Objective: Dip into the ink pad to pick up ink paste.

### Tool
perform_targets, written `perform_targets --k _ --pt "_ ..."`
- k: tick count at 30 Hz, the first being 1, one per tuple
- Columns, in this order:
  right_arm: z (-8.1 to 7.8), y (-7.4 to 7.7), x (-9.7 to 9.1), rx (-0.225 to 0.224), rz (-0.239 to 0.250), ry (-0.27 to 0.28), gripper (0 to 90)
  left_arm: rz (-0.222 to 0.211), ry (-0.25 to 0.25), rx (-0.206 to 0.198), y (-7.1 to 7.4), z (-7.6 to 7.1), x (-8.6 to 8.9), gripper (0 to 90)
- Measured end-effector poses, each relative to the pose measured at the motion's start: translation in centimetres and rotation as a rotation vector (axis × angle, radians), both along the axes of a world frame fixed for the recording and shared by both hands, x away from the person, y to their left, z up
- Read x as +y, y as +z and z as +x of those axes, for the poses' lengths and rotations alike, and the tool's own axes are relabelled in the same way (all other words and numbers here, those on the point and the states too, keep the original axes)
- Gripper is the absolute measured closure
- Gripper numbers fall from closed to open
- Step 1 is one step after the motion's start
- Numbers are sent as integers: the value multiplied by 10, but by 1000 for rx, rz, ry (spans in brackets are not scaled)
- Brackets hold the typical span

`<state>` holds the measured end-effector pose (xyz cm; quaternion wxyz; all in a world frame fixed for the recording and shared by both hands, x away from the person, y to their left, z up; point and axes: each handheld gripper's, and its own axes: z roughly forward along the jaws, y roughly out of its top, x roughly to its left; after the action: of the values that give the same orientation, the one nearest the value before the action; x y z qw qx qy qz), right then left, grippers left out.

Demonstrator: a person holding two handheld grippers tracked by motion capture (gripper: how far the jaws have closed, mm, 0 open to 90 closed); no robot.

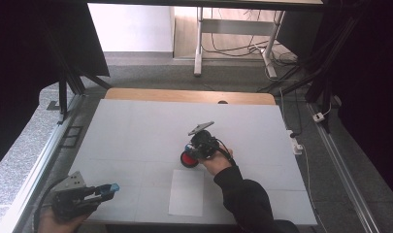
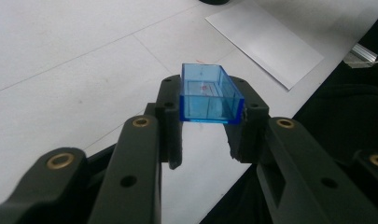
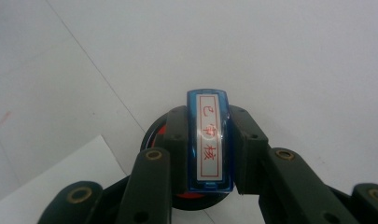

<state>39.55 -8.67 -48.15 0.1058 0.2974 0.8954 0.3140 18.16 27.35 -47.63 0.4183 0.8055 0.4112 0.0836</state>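
Left gripper point(image 2: 211, 123): lower left of the high view, jaws clamped on a clear blue cap point(image 2: 209, 94) (hollow side up).
Right gripper point(image 3: 209, 154): frame centre, grasping a blue stamp point(image 3: 209, 140) over a red ink pad point(image 1: 188, 159).
Paper sheet point(image 1: 187, 192): lower centre, on the table point(image 1: 136, 131).

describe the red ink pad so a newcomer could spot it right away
Start at the white sheet of paper near the front edge of the pale table. Just beyond its far edge sits the ink pad, directly under the right gripper. It is the one round thing there: black rim, red centre.
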Motion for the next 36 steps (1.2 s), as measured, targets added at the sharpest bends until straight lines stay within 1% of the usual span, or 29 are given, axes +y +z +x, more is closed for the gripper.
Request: perform_targets --k 2,3,5,13,16,18,21,24,29,31,36 --pt "1 -1 -2 9 21 -4 718 -3 -1 4 0 0 0 682" --pt "1 -1 -2 3 11 -2 718 -5 -1 5 0 1 1 682" --pt "-1 -1 -1 -8 9 3 717 -10 -5 7 0 1 1 682" --pt "-2 0 -5 -10 29 -1 714 -20 -3 8 0 0 2 682" --pt "-2 6 -8 -19 68 -8 714 -19 -2 8 0 0 2 682" --pt "-4 13 -10 -35 86 -6 714 -20 -2 8 0 0 2 682" --pt "-6 19 -11 -35 105 2 714 -20 -1 8 0 0 2 681" --pt "-8 19 -9 -30 105 16 713 -20 -1 8 0 0 2 681" --pt "-10 16 -5 -23 89 34 714 -23 1 6 0 0 3 682" --pt "-11 16 -4 -26 79 49 713 -24 1 6 0 0 3 681" --pt "-13 15 -2 -25 78 58 714 -24 1 6 0 0 3 682"
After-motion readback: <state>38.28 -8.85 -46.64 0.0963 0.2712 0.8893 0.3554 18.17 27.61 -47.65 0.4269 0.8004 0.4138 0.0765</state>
